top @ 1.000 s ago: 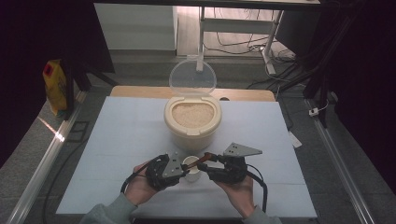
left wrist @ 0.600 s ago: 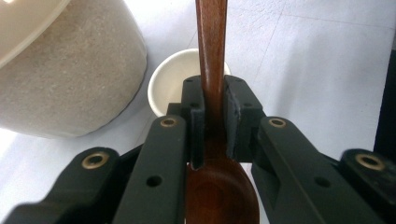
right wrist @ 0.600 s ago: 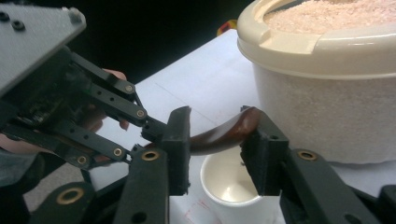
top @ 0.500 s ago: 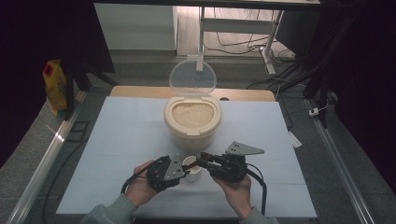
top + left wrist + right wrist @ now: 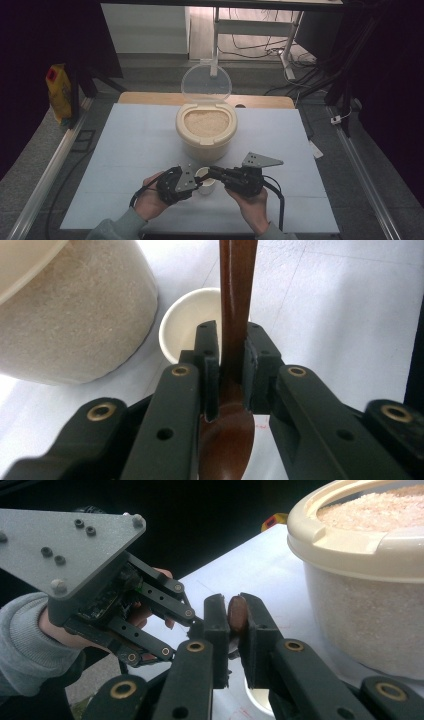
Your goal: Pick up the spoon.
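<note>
Spoon (image 5: pixel 235 315): dark brown wooden spoon, held level over the small cup between the two grippers, near the front of the desk (image 5: pixel 125 145).
Hidden parts of spoon: from above it is a thin dark line that can hardly be told from the black fingers; in the left gripper view its bowl runs off the bottom edge, and in the right gripper view only its rounded handle end (image 5: pixel 238 615) peeks out between the pads.
Left gripper (image 5: pixel 192 176): closed on the spoon's neck just above the bowl; both pads press the wood, handle pointing away over the cup.
Left hand: mostly covered by the gripper body; grey sleeve cut off at the bottom edge.
Cup (image 5: pixel 205 177): small, white, standing on the desk just in front of the rice container; half covered from above by both grippers, inside hard to see.
Right gripper (image 5: pixel 214 172): fingers have just been closing, and now they clamp the handle end of the spoon.
Rice container (image 5: pixel 206 131): cream tub filled with rice, clear lid (image 5: pixel 206 85) standing open behind it; cut off at the edge in both gripper views.
</note>
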